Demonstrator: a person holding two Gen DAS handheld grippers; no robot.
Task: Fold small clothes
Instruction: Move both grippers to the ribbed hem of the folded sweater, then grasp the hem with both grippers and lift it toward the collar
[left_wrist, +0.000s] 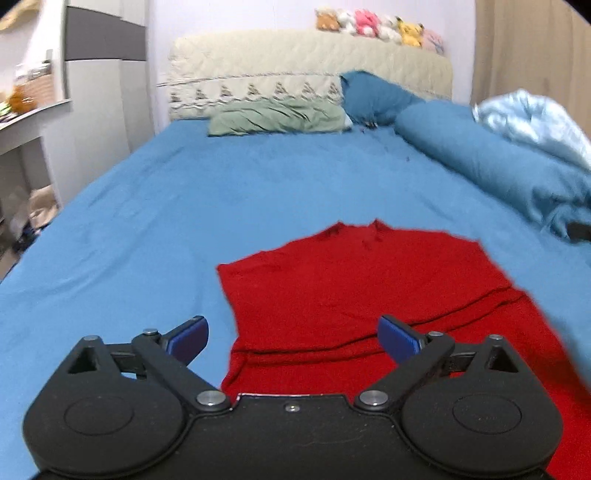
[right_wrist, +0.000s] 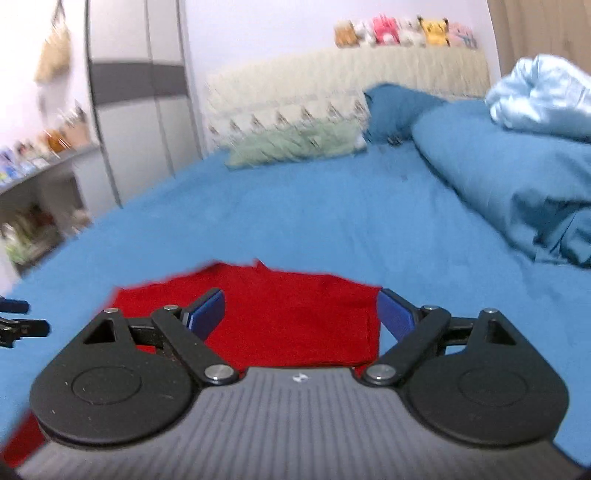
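A red knitted garment (left_wrist: 369, 291) lies flat on the blue bed sheet (left_wrist: 184, 206), its neck end pointing to the headboard. My left gripper (left_wrist: 293, 338) is open and empty, hovering over the garment's near left part, with the left finger over the sheet. In the right wrist view the same garment (right_wrist: 291, 310) lies under my right gripper (right_wrist: 301, 314), which is open and empty above its right side. The tips of the left gripper (right_wrist: 14, 321) show at the far left edge.
A rolled blue duvet (left_wrist: 498, 166) with a pale blue cloth (left_wrist: 532, 118) lies along the bed's right side. A green pillow (left_wrist: 277, 118) and a blue pillow (left_wrist: 373, 96) lie at the cream headboard (left_wrist: 295, 62) topped with plush toys. A shelf and wardrobe (left_wrist: 99, 92) stand left.
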